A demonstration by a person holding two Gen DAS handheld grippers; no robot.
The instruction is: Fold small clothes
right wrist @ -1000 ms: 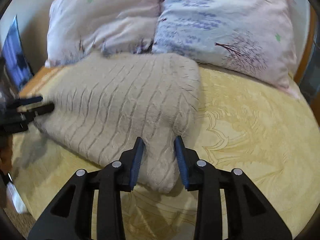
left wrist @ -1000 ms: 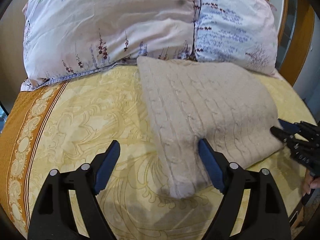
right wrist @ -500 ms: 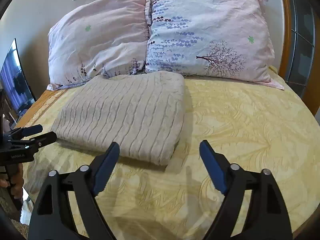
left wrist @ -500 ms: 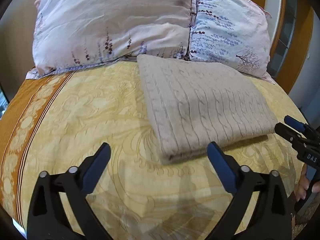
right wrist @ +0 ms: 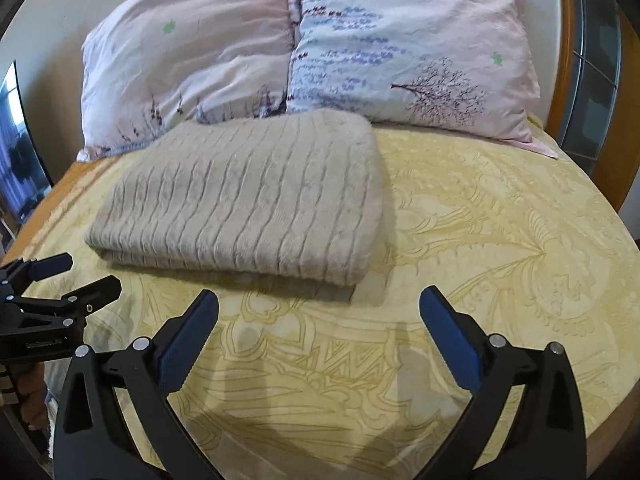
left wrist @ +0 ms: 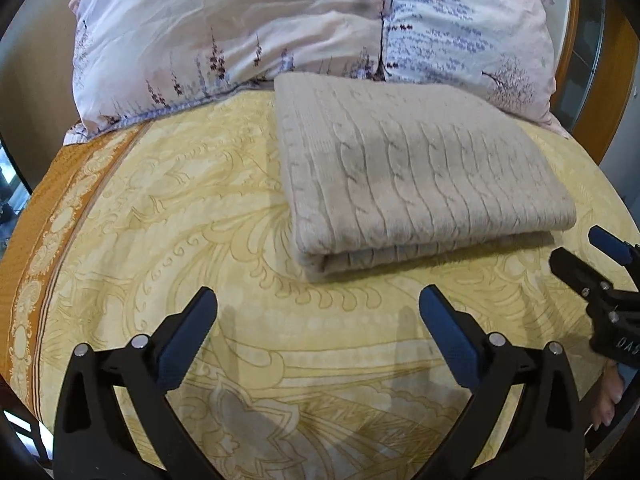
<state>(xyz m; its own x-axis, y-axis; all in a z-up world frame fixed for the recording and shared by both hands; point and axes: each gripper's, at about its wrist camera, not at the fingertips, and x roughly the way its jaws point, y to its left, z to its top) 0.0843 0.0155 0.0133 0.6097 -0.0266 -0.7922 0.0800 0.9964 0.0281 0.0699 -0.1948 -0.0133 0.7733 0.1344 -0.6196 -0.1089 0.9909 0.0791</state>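
Observation:
A beige cable-knit sweater (left wrist: 420, 176) lies folded into a flat rectangle on the yellow bedspread (left wrist: 192, 232), its far edge against the pillows. It also shows in the right wrist view (right wrist: 256, 200). My left gripper (left wrist: 318, 312) is open and empty, a little short of the sweater's near fold. My right gripper (right wrist: 319, 312) is open and empty, just short of the sweater's near right corner. Each gripper shows in the other's view: the right one (left wrist: 588, 256) at the right edge, the left one (right wrist: 76, 276) at the left edge.
Two floral pillows (left wrist: 248, 28) (right wrist: 408, 44) stand along the head of the bed. An orange border (left wrist: 32, 248) runs down the bedspread's left side. A wooden headboard (right wrist: 560, 60) stands at the right. A screen (right wrist: 16, 160) stands left of the bed.
Both grippers let go of the sweater and opened wide, then backed away toward the near edge of the bed. The sweater now lies flat and folded.

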